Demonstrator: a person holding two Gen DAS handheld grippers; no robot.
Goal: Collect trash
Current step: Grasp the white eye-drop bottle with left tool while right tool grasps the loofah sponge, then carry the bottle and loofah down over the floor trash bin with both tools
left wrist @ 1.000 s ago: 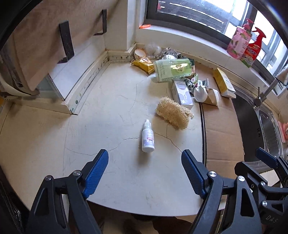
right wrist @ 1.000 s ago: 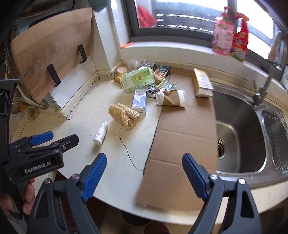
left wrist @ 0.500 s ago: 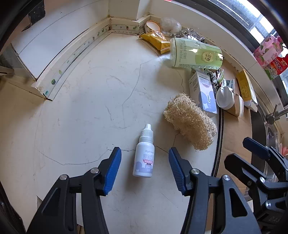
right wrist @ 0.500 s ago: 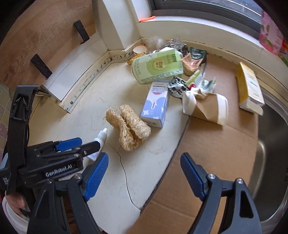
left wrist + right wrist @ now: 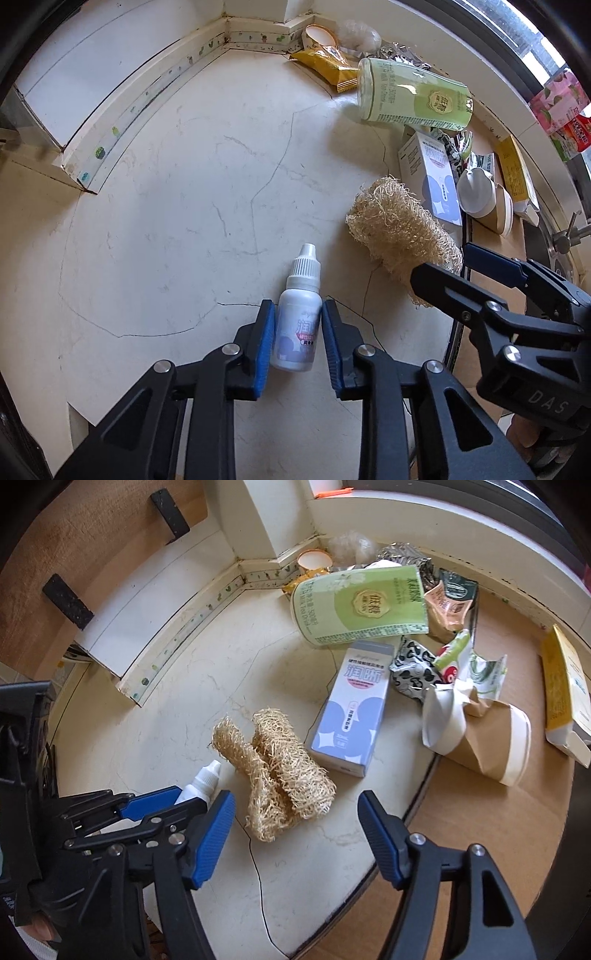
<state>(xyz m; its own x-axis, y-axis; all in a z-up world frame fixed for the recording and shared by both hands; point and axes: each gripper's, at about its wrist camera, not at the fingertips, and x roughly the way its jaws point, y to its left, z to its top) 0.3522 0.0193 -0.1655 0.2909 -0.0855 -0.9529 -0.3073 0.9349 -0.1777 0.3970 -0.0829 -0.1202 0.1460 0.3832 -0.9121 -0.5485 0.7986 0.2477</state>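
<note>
A small white dropper bottle [image 5: 298, 317] lies on the cracked white counter [image 5: 177, 206]. My left gripper [image 5: 298, 325] is shut on its body, both blue pads against its sides; the cap shows in the right wrist view [image 5: 207, 775]. My right gripper [image 5: 295, 834] is open and empty, low over the counter, just short of a tan loofah sponge [image 5: 277, 771], which also shows in the left wrist view [image 5: 399, 229].
Behind the loofah lie a blue-white carton [image 5: 354, 705], a green milk-tea cup on its side [image 5: 358, 605], snack wrappers [image 5: 447, 605], a crushed paper cup [image 5: 480, 734] and a yellow box [image 5: 565, 690]. Flat cardboard [image 5: 498, 830] covers the counter's right side.
My left gripper has come down over the dropper bottle and closed on it. My right gripper has moved forward and down toward the loofah, still open.
</note>
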